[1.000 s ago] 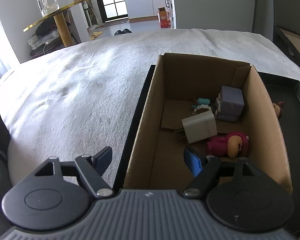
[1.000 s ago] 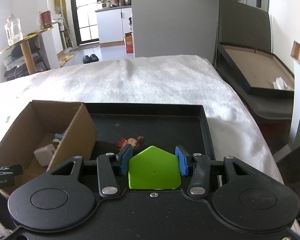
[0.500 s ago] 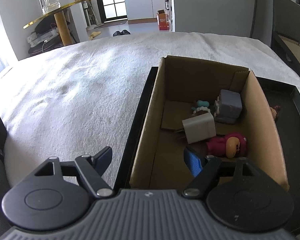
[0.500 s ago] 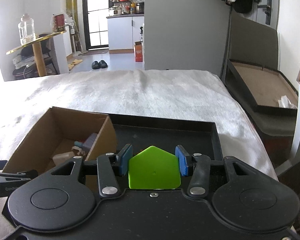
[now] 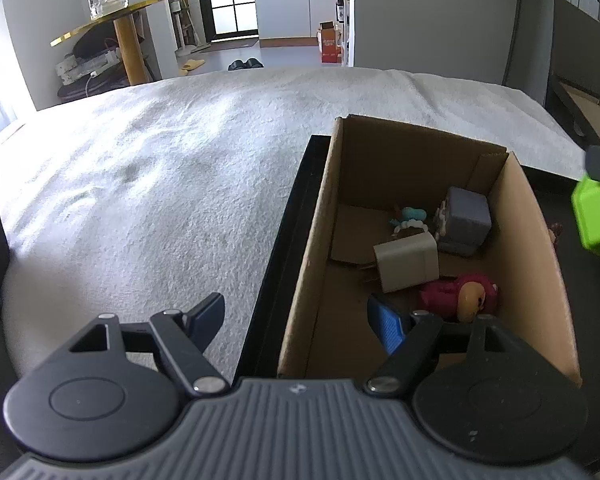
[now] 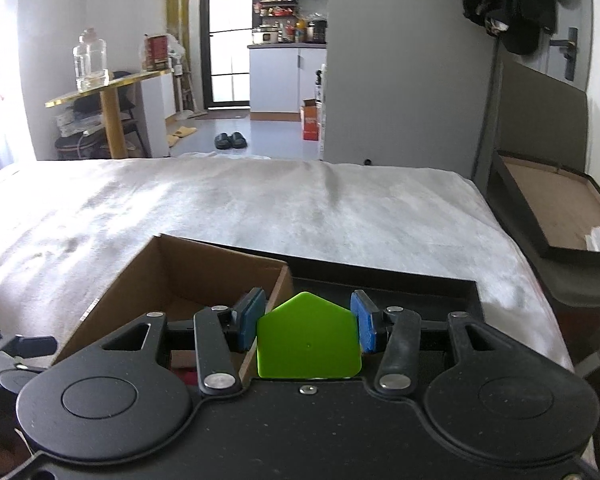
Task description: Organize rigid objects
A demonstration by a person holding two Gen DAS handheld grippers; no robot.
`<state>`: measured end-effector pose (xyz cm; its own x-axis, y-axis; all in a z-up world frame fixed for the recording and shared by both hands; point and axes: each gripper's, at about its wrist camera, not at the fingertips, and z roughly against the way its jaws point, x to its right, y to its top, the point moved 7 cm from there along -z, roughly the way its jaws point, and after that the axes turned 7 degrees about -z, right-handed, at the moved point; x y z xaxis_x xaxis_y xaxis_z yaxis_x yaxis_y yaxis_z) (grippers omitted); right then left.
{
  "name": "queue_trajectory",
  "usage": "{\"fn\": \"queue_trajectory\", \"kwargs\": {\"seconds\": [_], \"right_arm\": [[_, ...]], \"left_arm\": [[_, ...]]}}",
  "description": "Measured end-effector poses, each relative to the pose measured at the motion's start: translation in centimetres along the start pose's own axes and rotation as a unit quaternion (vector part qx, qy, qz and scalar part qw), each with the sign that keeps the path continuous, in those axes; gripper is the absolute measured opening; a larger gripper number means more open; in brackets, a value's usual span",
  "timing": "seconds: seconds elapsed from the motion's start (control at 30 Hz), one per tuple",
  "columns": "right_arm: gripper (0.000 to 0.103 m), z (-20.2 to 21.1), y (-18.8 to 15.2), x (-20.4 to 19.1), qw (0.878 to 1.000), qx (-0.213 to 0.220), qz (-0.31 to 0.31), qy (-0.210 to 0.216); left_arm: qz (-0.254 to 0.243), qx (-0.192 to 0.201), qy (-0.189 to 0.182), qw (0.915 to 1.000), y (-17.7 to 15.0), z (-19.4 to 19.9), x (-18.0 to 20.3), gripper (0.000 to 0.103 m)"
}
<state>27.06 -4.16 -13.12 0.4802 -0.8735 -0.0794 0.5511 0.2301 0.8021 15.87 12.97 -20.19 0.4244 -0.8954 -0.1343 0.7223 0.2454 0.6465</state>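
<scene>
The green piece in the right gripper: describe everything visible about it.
The green piece is a flat, bright lime pentagon, smooth like plastic, its point facing away from the camera. The right gripper is shut on it, blue pads pressing its two side edges. It hangs in the air by the right wall of the cardboard box; the left wrist view shows it blurred at the right edge.

Each gripper is matte black plastic: two round disc-shaped housings side by side, angular link arms pinned with silver screws, and blue ribbed pads on the fingertips. The left gripper point(image 5: 296, 318) has a grey ridged body with a small emblem; the right gripper point(image 6: 308, 322) has a smooth, faintly speckled black body.
</scene>
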Motion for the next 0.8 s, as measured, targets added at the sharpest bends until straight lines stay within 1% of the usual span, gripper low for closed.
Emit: {"fn": "queue_trajectory", "kwargs": {"seconds": [0.07,0.1,0.17,0.23,0.33,0.4,0.43,0.5,0.53,0.6,0.8], "right_arm": [[0.047,-0.2,0.1,-0.8,1.000,0.000,0.005,0.007],[0.047,-0.4,0.2,-1.2,1.000,0.000,0.007,0.011],[0.047,-0.5,0.1,-1.7,1.000,-0.001,0.010,0.017],[0.047,-0.7,-0.1,-2.2,1.000,-0.005,0.011,0.023],[0.047,-1.1,-0.5,-3.0,0.999,-0.011,0.014,0.032],[0.047,-1.3,-0.7,-3.4,0.999,-0.016,0.015,0.037],[0.047,-1.4,-0.9,-3.7,0.999,-0.017,0.016,0.040],[0.047,-1.5,-1.1,-4.1,0.999,-0.020,0.017,0.048],[0.047,-1.6,-1.2,-4.3,0.998,-0.022,0.017,0.051],[0.047,-1.7,-1.2,-4.8,0.998,-0.023,0.020,0.055],[0.047,-2.3,-1.6,-5.8,0.997,-0.032,0.020,0.067]], "left_arm": [[0.000,0.002,-0.004,1.0000,0.0,0.1,0.1,0.076],[0.000,0.003,-0.007,1.0000,0.0,0.1,0.1,0.074],[0.001,0.006,-0.013,0.9999,0.0,0.2,0.2,0.073],[-0.001,0.009,-0.015,0.9998,0.0,0.3,0.3,0.070],[-0.002,0.008,-0.018,0.9998,0.0,0.2,0.4,0.059],[0.001,0.005,-0.020,0.9998,-0.1,0.1,0.4,0.046],[0.002,0.003,-0.021,0.9998,-0.2,0.0,0.3,0.043],[0.008,-0.002,-0.023,0.9997,-0.3,-0.2,0.2,0.031],[0.009,-0.003,-0.024,0.9997,-0.4,-0.2,0.1,0.029],[0.011,-0.004,-0.026,0.9996,-0.4,-0.3,0.0,0.021],[0.019,-0.003,-0.026,0.9995,-0.4,-0.2,-0.4,0.014]]}}
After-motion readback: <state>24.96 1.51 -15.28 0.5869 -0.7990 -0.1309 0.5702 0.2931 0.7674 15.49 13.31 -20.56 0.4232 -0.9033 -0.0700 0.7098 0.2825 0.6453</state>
